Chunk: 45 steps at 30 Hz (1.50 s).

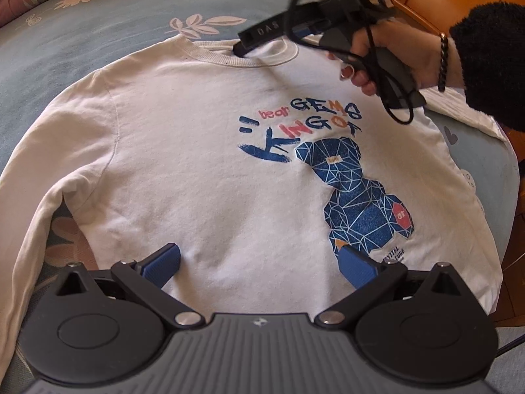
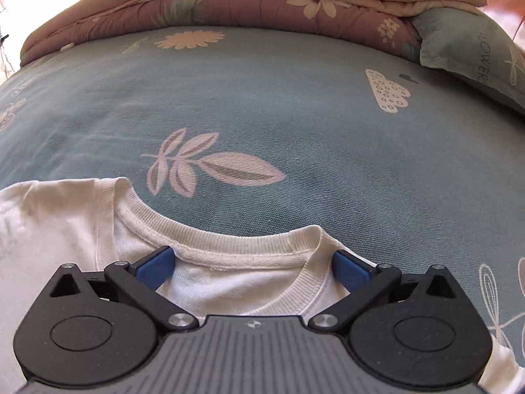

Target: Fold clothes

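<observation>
— What do you have on the left wrist view, from the left edge across?

— I see the white long-sleeved sweatshirt with a blue geometric bear print [image 1: 210, 164] lying flat, front up, on the pale blue bedsheet patterned with cream leaves and flowers [image 1: 82, 42]. One sleeve runs down the left edge of the frame. My left gripper [image 1: 259, 264] sits at bottom centre above the hem area, its blue pads wide apart with nothing between them. At upper right, a hand in a fuzzy black sleeve [image 1: 393, 55] holds the right gripper [image 1: 241, 49], whose tip is at the ribbed collar.

— And on the right wrist view?

— The sweatshirt fills the lower left, and its ribbed neckline [image 2: 242, 243] curves across the bottom centre. My right gripper's blue fingers [image 2: 154, 267] stand apart on either side of the collar, not clamped on it. I can't tell whether they touch the fabric. Beyond that the sheet stretches up to a folded pink floral quilt [image 2: 229, 3] along the top, with a blue-grey pillow [image 2: 466, 49] at upper right.
</observation>
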Motion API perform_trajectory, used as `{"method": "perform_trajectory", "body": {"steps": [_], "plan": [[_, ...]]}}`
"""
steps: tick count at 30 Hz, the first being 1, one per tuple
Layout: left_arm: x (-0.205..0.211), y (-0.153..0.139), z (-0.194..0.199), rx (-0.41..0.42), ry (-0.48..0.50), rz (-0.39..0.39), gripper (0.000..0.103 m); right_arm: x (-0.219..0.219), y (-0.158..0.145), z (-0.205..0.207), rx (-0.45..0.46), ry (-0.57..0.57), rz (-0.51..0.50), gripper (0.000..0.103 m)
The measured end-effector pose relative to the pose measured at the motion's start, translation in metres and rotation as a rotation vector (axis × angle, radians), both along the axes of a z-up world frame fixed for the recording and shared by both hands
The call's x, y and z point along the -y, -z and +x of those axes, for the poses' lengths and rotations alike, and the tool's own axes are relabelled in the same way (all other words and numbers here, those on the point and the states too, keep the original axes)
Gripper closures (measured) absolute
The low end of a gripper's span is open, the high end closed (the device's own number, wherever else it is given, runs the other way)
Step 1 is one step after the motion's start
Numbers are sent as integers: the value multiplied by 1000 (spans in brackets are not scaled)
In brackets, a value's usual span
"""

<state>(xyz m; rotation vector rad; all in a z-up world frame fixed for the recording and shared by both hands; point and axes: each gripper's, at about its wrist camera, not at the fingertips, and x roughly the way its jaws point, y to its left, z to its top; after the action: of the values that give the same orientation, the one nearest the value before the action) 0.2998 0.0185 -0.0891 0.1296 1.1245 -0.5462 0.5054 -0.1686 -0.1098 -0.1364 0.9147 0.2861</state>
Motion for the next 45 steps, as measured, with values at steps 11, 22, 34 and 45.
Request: {"method": "perform_trajectory", "body": {"steps": [11,22,34,45], "plan": [[-14,-10,4,54,-26,14,1,33,-39,-95,-45,-46,-11,0],[-4,-24,73,207,52,105,1,53,-2,-150,-64,-29,-19,0],[-7,15,180,131,-80,26,1,53,1,-155,-3,10,-11,0],[17,-17,155,114,-15,40,1,57,-27,-196,64,8,82,0]]}}
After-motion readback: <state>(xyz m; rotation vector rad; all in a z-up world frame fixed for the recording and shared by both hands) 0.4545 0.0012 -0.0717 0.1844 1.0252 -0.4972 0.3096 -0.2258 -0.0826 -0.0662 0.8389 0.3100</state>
